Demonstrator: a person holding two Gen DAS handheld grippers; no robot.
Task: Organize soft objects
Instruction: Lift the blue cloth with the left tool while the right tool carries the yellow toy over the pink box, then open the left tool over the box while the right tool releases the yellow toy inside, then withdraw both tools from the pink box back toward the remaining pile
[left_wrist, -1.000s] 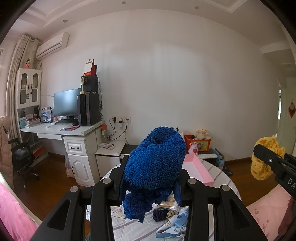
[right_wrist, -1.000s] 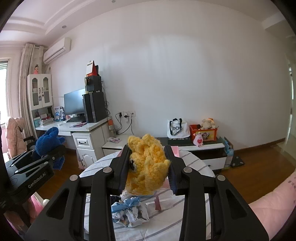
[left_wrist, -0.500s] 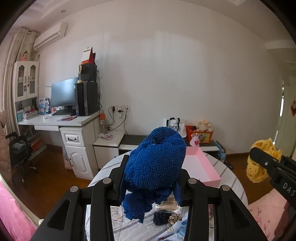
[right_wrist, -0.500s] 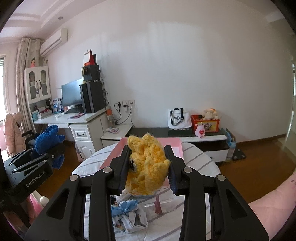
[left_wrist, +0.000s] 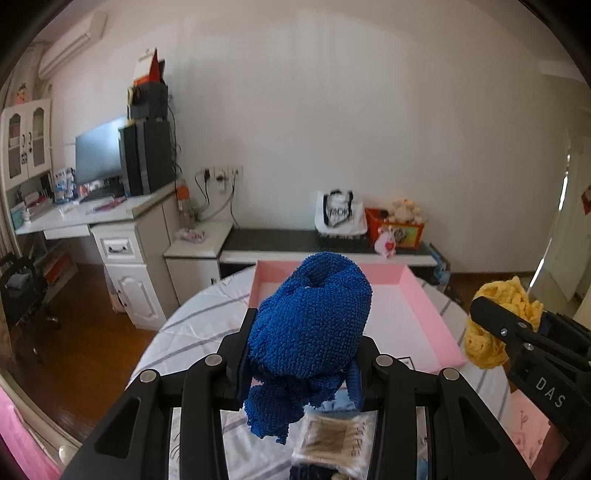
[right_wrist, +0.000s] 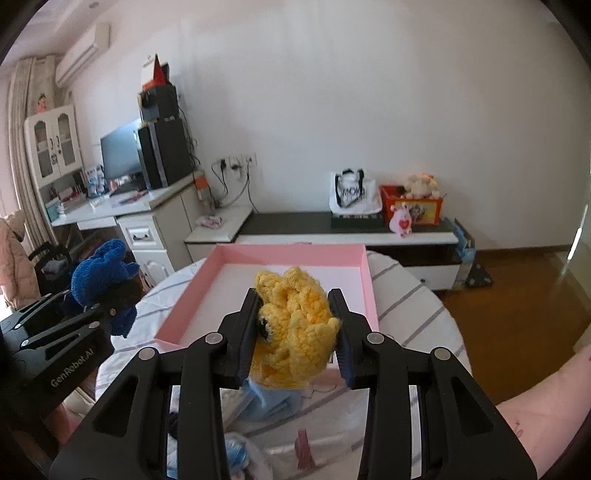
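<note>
**Operator A:** Report finger state, both units.

**Operator B:** Left gripper (left_wrist: 301, 354): fingers pinching the blue knitted item (left_wrist: 308, 339), which bulges above the fingers and hangs below them. Right gripper (right_wrist: 297, 332): fingers pinching the yellow knitted item (right_wrist: 291, 325). Both loads are held in the air, clear of the table (left_wrist: 192, 332).

**Operator A:** What has changed over the last second?

**Operator B:** Grip is unchanged on both units. Pose has changed: both cameras have pitched down and moved forward. The pink tray (right_wrist: 369, 291), a second ago mostly hidden behind the loads, now shows its full open interior in both views. In the right wrist view the yellow item sits in line with the tray's near edge.

**Operator A:** Consequence for the task?

**Operator B:** Judged as transport nearing its end; deposit into the tray is the probable next step. Neither item is released yet, and the visible part of the tray holds nothing.

**Operator A:** Surroundings?

**Operator B:** Loose fabric pieces (right_wrist: 236, 454) and a packet of cotton swabs (left_wrist: 328, 443) lie on the table below the fingers, apparently unsorted.
</note>
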